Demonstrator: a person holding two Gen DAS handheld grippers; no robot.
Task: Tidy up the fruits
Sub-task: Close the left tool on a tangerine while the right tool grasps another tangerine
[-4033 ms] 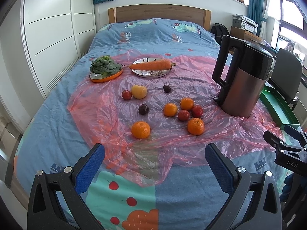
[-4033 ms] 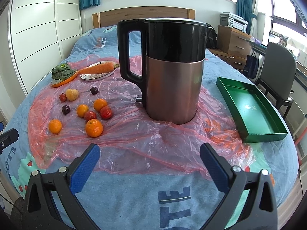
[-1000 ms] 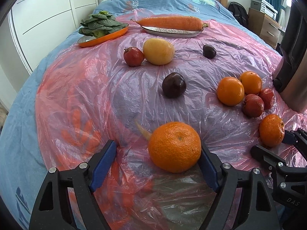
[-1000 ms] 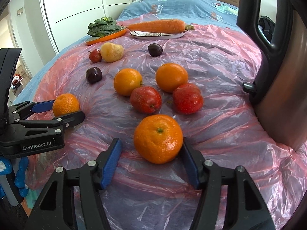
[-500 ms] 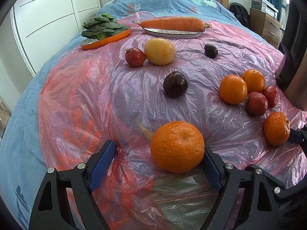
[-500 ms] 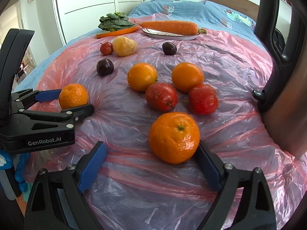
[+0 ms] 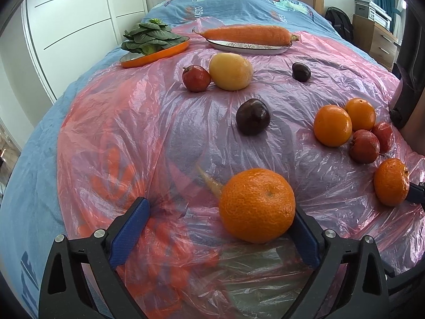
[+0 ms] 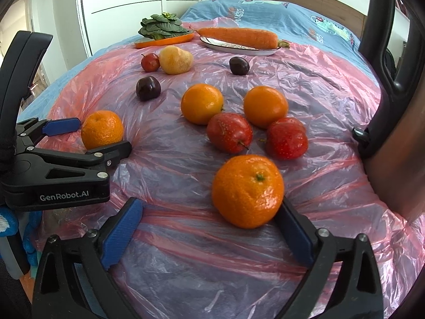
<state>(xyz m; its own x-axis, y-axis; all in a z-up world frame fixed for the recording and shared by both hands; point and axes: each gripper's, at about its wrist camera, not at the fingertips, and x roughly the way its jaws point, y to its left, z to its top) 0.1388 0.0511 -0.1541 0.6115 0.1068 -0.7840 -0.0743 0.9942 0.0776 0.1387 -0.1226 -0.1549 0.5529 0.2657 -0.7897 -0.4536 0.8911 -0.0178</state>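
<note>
Left wrist view: the left gripper (image 7: 216, 231) is opening, wider than a second ago, around a tangerine (image 7: 257, 204) on the pink plastic sheet (image 7: 119, 122); its right pad touches the fruit, the left stands clear. Right gripper (image 8: 209, 236) likewise straddles another tangerine (image 8: 247, 190), unclenched. Judging by this, neither fruit is gripped yet; oranges (image 7: 332, 125) and red fruits (image 8: 229, 132) lie farther off.

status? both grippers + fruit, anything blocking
Left gripper jaws opening, tangerine between, touching one pad only. Right gripper open around second tangerine. Kettle close beside right gripper; otherwise clear.
</note>
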